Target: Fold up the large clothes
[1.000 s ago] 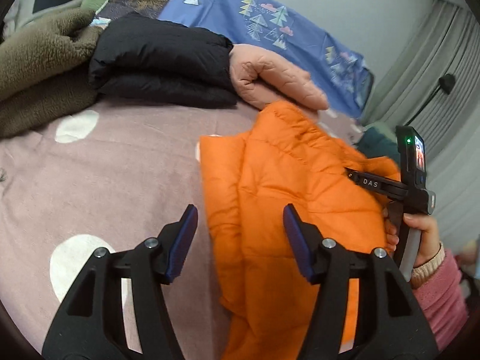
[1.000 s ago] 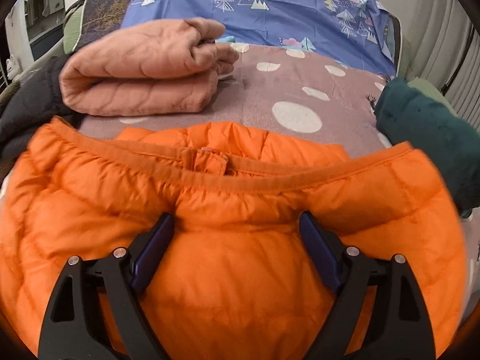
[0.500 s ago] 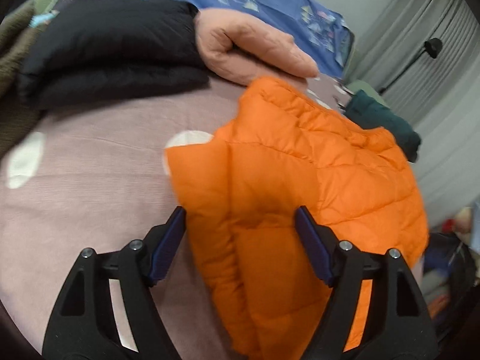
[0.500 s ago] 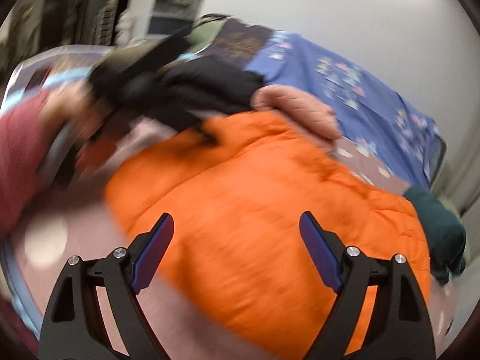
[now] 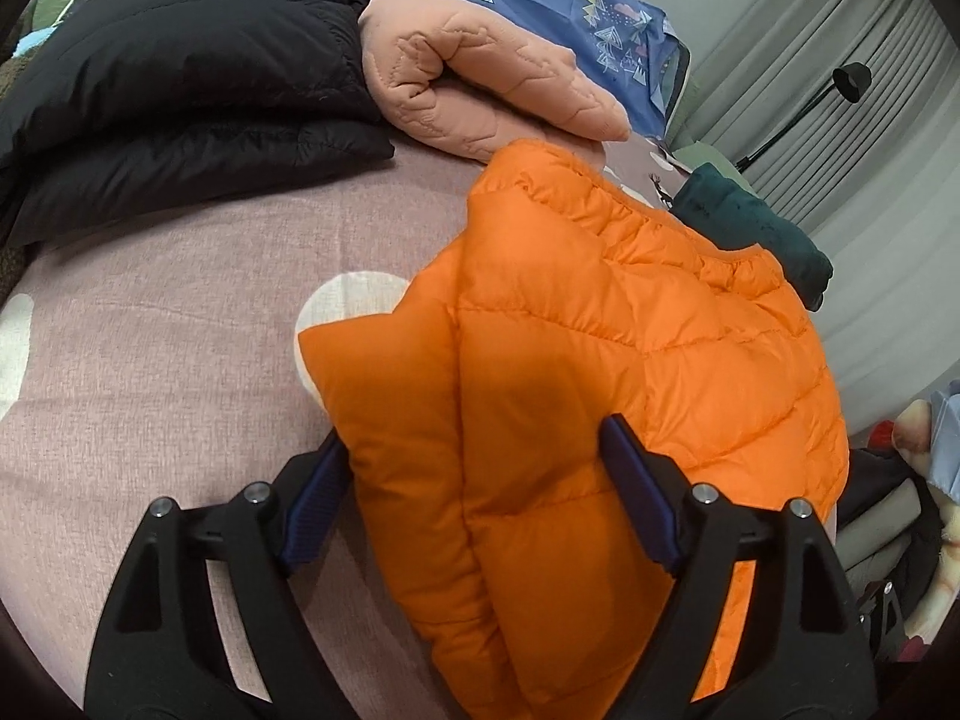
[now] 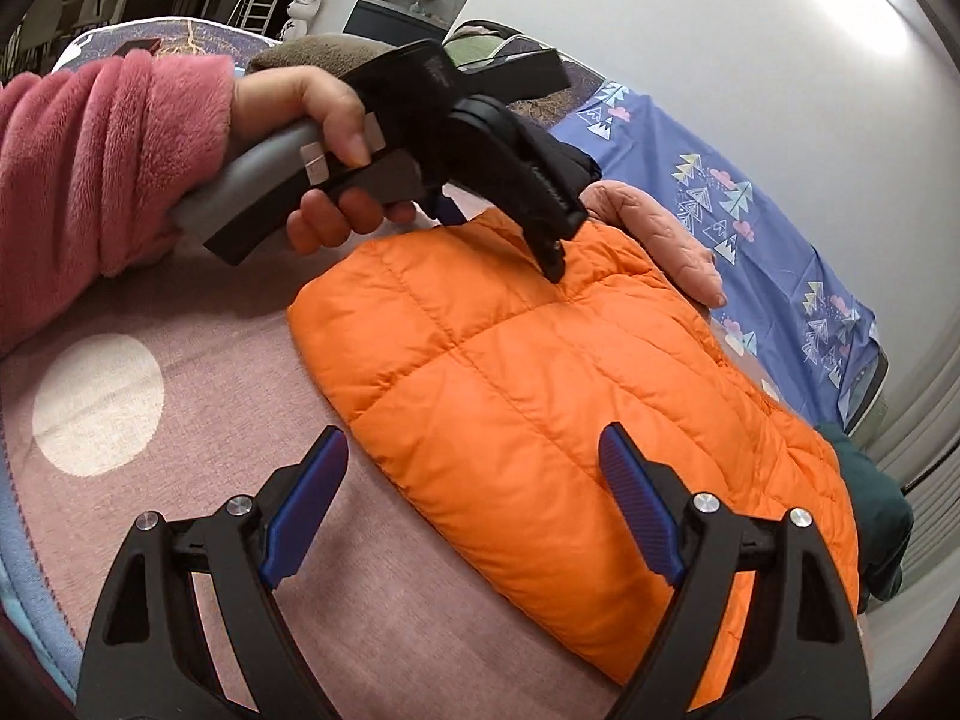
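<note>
step in hand, as judged: the orange quilted puffer jacket (image 5: 630, 360) lies folded into a thick pad on the mauve bedspread with pale dots (image 5: 180, 330), and both tongs are set for tidying or shifting it.

left tongs (image 5: 474, 498): blue pads wide apart, having just been opening; a layered fold of the jacket lies between them, not visibly pinched. right tongs (image 6: 474, 498): wide apart, clamped on nothing, the jacket's near edge between and just ahead of them.

next move, as judged: close on the stacked layers together, or the fold slips open.

jacket condition: puffy, smooth-shelled, gathered hem showing beyond the left tongs; it looks springy and slippery. folded black (image 5: 180, 90) and peach (image 5: 480, 90) garments lie beyond.
</note>
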Demonstrator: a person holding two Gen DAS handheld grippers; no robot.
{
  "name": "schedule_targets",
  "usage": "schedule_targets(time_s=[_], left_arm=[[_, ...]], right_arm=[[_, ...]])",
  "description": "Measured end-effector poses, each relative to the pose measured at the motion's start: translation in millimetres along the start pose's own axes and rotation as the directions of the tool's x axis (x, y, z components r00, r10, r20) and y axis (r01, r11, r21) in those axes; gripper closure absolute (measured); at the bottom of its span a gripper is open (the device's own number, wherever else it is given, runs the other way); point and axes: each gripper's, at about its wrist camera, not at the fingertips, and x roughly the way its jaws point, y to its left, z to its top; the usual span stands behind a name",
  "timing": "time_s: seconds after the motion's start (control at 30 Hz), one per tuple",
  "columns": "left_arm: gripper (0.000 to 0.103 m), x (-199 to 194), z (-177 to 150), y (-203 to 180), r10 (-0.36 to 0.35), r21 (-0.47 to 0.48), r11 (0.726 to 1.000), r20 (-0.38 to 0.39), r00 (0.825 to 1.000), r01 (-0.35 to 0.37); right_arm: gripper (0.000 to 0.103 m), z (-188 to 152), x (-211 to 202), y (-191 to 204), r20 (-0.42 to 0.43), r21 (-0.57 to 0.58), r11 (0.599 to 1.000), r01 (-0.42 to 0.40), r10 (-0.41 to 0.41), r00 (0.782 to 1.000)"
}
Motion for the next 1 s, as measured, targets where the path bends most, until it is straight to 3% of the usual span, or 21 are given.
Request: schedule_targets(time_s=[0.53, 0.6, 0.63, 0.67, 0.73, 0.77, 0.8, 0.87, 0.97, 1.0], left_arm=[[0.014, 10, 7, 2, -0.035, -0.006, 0.999, 0.004, 0.999, 0.035], [0.014, 12, 9, 4, -0.053, -0.018, 0.998, 0.009, 0.999, 0.053], [0.017, 13, 11, 6, -0.061, -0.026, 0.998, 0.014, 0.998, 0.061], [0.022, 13, 12, 7, -0.067, -0.033, 0.997, 0.019, 0.998, 0.067], [0.059, 13, 15, 11, -0.136, -0.068, 0.988, 0.019, 0.991, 0.137], [0.064, 11, 15, 12, -0.166, -0.086, 0.982, 0.023, 0.986, 0.168], [0.072, 6, 16, 9, -0.180, -0.082, 0.980, 0.035, 0.983, 0.182], [0.078, -2, 18, -1, -0.173, -0.050, 0.983, 0.056, 0.983, 0.176], [0.081, -19, 25, -24, -0.177, -0.009, 0.984, 0.097, 0.979, 0.179], [0.081, -29, 28, -35, -0.187, 0.013, 0.982, 0.116, 0.975, 0.187]], right_arm=[[0.017, 21, 38, 25, 0.018, -0.106, 0.992, 0.069, -0.068, 0.998], [0.031, 25, 43, 26, 0.015, -0.106, 0.992, 0.070, -0.069, 0.997], [0.039, 27, 44, 26, 0.012, -0.104, 0.992, 0.071, -0.070, 0.997], [0.055, 28, 45, 25, 0.011, -0.097, 0.993, 0.070, -0.069, 0.998], [0.074, 31, 38, 14, 0.033, -0.043, 0.997, 0.056, -0.054, 0.998], [0.081, 33, 33, 6, 0.049, -0.001, 0.999, 0.035, -0.035, 0.998], [0.083, 35, 24, -8, 0.067, 0.069, 0.997, -0.019, 0.014, 0.998], [0.084, 35, 15, -26, 0.086, 0.155, 0.985, -0.081, 0.068, 0.994], [0.087, 30, -4, -58, 0.150, 0.309, 0.926, -0.216, 0.177, 0.973], [0.088, 25, -13, -74, 0.191, 0.372, 0.887, -0.274, 0.215, 0.958]])
